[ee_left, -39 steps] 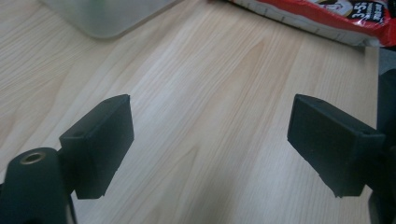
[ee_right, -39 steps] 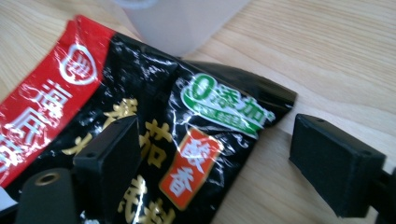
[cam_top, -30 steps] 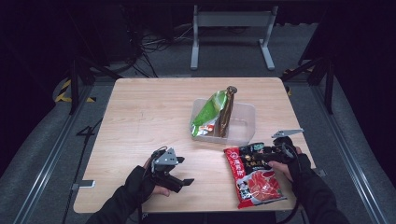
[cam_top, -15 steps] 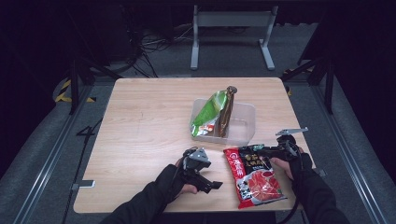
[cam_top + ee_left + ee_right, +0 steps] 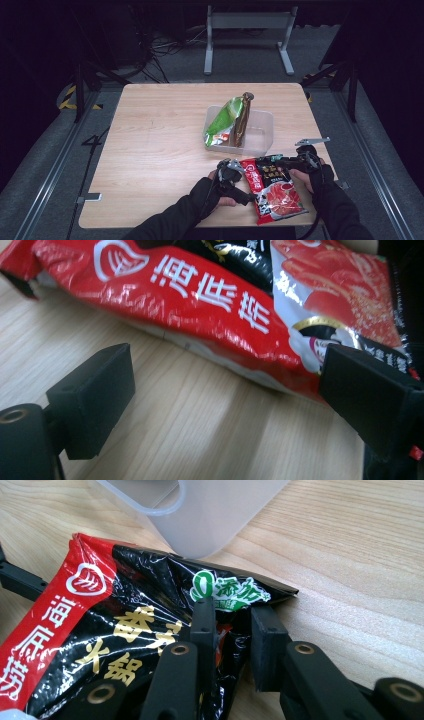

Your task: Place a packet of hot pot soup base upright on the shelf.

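Table (image 5: 150, 150): light wood-grain top, rounded corners, on a grey carpeted floor (image 5: 60, 165) between dark rails.

Lying directly on it:
- Clear plastic bin (image 5: 260, 132), right of centre towards the far edge. It holds a green snack bag (image 5: 222, 120) and a brown packet (image 5: 243, 117), both leaning upright.
- Red and black noodle packet (image 5: 272, 190), flat on the table near the front edge, just in front of the bin. In the right gripper view the packet's top edge lies just beside the bin's wall; touching or not, cannot tell.

The left half of the tabletop shows bare wood grain.
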`<control>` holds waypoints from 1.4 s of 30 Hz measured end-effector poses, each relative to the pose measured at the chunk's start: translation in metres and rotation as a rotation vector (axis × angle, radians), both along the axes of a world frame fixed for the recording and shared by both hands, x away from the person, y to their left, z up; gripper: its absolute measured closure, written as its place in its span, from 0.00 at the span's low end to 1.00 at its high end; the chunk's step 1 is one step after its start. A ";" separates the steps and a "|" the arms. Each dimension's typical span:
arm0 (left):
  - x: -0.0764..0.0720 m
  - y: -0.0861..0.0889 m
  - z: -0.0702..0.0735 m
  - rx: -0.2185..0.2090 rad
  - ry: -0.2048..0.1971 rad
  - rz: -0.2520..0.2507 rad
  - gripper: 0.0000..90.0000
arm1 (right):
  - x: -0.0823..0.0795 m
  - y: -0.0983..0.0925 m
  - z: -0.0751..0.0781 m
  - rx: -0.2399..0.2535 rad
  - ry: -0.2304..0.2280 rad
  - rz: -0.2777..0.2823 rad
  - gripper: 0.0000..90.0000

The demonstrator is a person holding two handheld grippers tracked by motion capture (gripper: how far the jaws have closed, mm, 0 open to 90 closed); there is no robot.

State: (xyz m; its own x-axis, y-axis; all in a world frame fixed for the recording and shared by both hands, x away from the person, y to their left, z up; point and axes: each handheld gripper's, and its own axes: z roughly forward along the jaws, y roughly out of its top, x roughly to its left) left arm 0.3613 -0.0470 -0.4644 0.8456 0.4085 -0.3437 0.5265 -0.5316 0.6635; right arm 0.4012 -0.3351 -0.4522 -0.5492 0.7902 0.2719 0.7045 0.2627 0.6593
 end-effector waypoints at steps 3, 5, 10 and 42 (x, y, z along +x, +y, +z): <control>0.003 0.000 0.001 -0.015 0.006 0.018 0.21 | -0.001 -0.002 0.000 0.013 -0.001 -0.002 0.85; 0.004 0.001 0.000 -0.037 0.024 -0.001 0.31 | -0.001 -0.002 0.000 0.016 -0.002 -0.004 0.85; 0.007 0.003 0.000 -0.074 0.057 -0.003 0.49 | -0.002 -0.005 0.003 0.035 -0.012 -0.010 0.88; 0.017 0.040 0.027 -0.181 -0.126 0.138 0.92 | -0.025 -0.009 0.036 0.200 -0.133 0.066 0.86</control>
